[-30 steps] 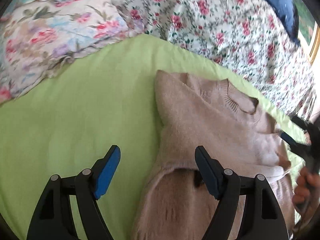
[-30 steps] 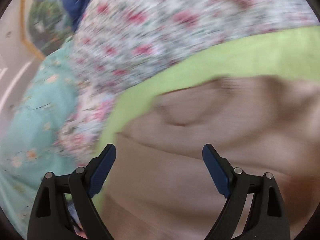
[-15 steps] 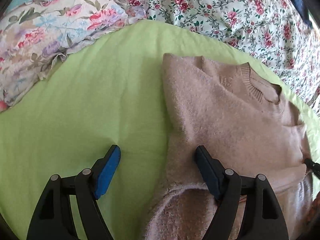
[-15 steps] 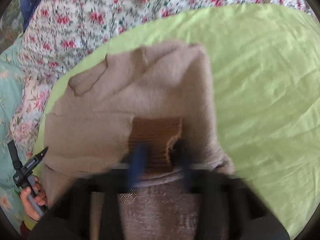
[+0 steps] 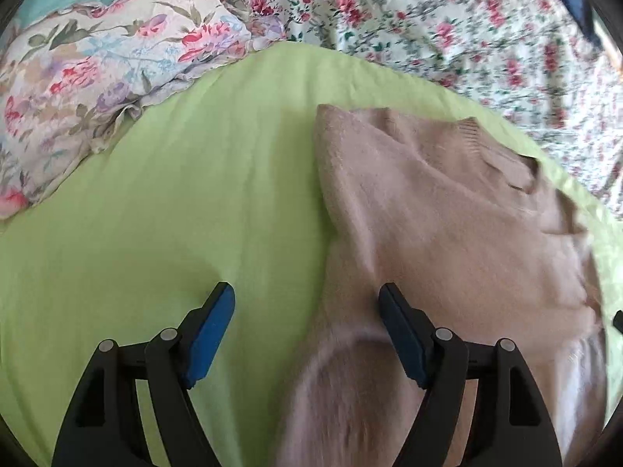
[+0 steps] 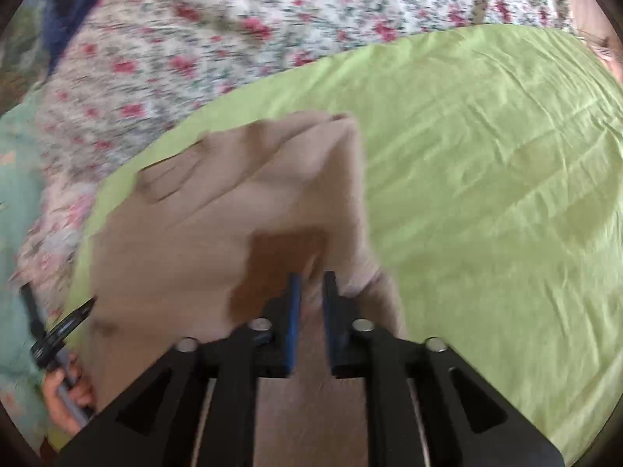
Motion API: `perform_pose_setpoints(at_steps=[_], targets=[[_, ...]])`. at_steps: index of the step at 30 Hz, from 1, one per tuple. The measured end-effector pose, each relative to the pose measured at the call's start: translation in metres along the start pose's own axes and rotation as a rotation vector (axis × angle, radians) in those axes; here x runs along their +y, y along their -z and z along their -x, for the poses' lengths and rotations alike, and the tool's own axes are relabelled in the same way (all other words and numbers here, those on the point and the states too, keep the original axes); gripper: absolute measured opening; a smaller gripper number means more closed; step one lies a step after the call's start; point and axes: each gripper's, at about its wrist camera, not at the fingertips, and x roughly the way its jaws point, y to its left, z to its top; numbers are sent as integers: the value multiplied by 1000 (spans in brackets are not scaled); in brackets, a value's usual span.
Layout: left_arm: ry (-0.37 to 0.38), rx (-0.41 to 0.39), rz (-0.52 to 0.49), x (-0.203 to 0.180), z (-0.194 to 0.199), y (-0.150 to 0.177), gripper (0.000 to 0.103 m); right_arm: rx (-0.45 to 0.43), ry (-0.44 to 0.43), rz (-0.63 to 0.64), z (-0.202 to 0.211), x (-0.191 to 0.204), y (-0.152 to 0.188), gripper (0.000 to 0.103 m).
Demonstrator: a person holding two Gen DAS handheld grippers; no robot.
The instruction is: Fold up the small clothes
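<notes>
A beige knit sweater [image 5: 447, 225] lies on the green sheet [image 5: 175, 214], collar toward the floral bedding. My left gripper [image 5: 305, 292] hangs open over the sweater's left edge, one finger above the sheet and the other above the knit, touching nothing. In the right wrist view the sweater [image 6: 218, 210] is blurred, and a raised fold of it runs up between the blue pads of my right gripper [image 6: 311, 276]. Those jaws stand narrow with the fabric pinched between them, and they are opening. A darker brown patch [image 6: 280, 260] shows under the lifted fold.
A floral pillow [image 5: 97, 78] lies at the far left and a flowered quilt [image 5: 447, 27] runs along the back. Bare green sheet [image 6: 486, 194] spreads to the right of the sweater. A hand [image 6: 64, 401] holding a black handle shows at the lower left edge.
My right gripper swept across the sweater, and its jaws went from wide open to narrow around a fold of the knit. The left gripper has stayed open in much the same place.
</notes>
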Motion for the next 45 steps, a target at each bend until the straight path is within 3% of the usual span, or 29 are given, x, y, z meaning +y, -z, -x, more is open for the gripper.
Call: perform_pose_setpoints(at_steps=[1, 2, 8, 15, 20, 24, 25, 26, 28, 32, 35, 38, 40, 45], targets=[[22, 2, -3, 1, 10, 7, 77, 0, -19, 18, 10, 5, 9, 46], [48, 10, -10, 3, 23, 19, 77, -1, -33, 38, 20, 9, 18, 58], [120, 68, -53, 13, 81, 95, 77, 2, -64, 108, 73, 20, 79, 58], [116, 138, -80, 25, 135, 188, 77, 24, 58, 130, 129, 5, 159, 58], [147, 168, -67, 25, 161, 228, 77, 66, 87, 104, 146, 0, 209, 58], [154, 188, -96, 21, 167, 247, 77, 108, 80, 123, 136, 8, 228, 57], [147, 189, -109, 18, 169, 252, 77, 124, 89, 136, 130, 9, 231, 55], [142, 188, -117, 17, 170, 255, 77, 146, 100, 152, 124, 11, 234, 36], [140, 189, -123, 17, 173, 259, 77, 168, 129, 163, 120, 5, 240, 11], [166, 202, -130, 23, 175, 264, 78, 133, 145, 152, 154, -26, 243, 9], [232, 219, -153, 25, 176, 272, 83, 113, 43, 68, 173, -54, 245, 0], [278, 222, -179, 23, 176, 279, 86, 90, -78, -1, 178, -71, 246, 1], [294, 222, -188, 23, 176, 281, 87, 78, -121, -41, 176, -77, 248, 2], [419, 242, -147, 20, 175, 280, 87, 111, -175, -61, 159, -80, 248, 9]])
